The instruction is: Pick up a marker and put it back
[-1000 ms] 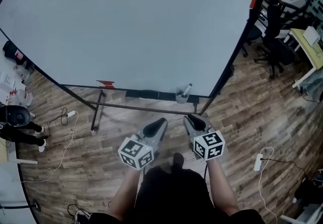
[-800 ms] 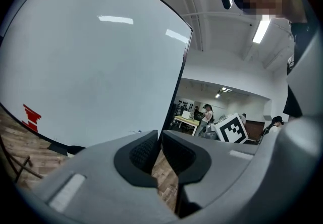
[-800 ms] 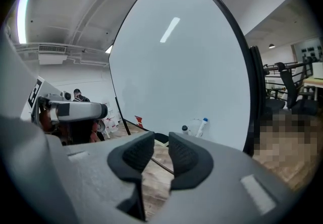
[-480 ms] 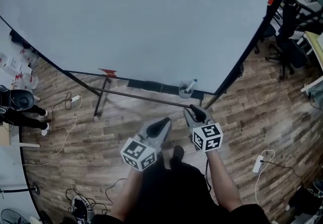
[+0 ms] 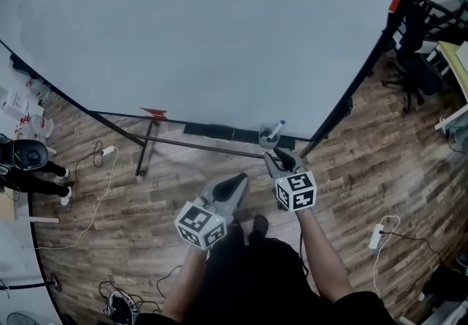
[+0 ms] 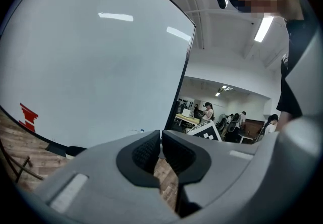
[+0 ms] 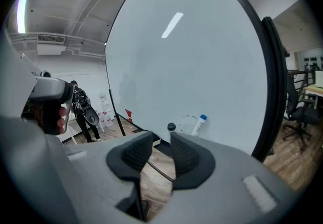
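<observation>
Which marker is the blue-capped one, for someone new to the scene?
Find the big whiteboard; near its bottom right corner sits a clear cup. The marker leans in it, white-bodied with a blue cap, unlike the dark-topped one beside it.

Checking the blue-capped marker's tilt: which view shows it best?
Right gripper view: the marker is nearest, side-on, leaning right. Head view shows it tiny from above; left gripper view, hardly at all.

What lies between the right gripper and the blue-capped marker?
Right gripper view: only the stand's thin crossbar over wooden floor. The right gripper has just been opening its fingers, nothing between them.
</observation>
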Tool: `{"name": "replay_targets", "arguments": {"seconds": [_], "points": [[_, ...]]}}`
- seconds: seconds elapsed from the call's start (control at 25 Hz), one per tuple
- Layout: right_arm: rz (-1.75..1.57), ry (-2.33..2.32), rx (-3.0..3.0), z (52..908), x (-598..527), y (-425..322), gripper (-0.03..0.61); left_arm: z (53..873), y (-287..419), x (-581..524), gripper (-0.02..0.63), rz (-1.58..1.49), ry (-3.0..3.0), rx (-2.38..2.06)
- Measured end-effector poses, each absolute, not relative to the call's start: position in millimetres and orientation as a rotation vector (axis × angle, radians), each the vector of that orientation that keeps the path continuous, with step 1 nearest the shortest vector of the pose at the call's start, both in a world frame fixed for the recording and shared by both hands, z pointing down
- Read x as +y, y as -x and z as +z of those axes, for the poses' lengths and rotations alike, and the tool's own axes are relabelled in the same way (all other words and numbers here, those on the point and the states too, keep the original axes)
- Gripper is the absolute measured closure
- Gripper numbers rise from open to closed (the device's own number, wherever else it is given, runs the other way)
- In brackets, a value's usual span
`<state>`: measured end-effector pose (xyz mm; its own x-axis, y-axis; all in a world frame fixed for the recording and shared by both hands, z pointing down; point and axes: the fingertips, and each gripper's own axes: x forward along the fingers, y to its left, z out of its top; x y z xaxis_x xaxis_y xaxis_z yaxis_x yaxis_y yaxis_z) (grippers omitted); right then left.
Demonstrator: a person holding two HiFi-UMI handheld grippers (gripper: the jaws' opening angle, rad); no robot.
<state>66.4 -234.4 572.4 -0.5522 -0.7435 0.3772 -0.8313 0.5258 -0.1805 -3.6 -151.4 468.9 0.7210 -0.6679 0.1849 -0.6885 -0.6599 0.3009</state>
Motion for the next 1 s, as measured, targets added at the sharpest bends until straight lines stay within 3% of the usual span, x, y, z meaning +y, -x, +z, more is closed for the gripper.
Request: {"name": "replay_targets", "arguments": {"seconds": [1.0], "points": [[0.513, -1.312, -2.434, 596.1, -280.8, -54.7, 0.469, 470.7, 25.6, -167.8, 0.600, 0.130, -2.586, -1.036]]}}
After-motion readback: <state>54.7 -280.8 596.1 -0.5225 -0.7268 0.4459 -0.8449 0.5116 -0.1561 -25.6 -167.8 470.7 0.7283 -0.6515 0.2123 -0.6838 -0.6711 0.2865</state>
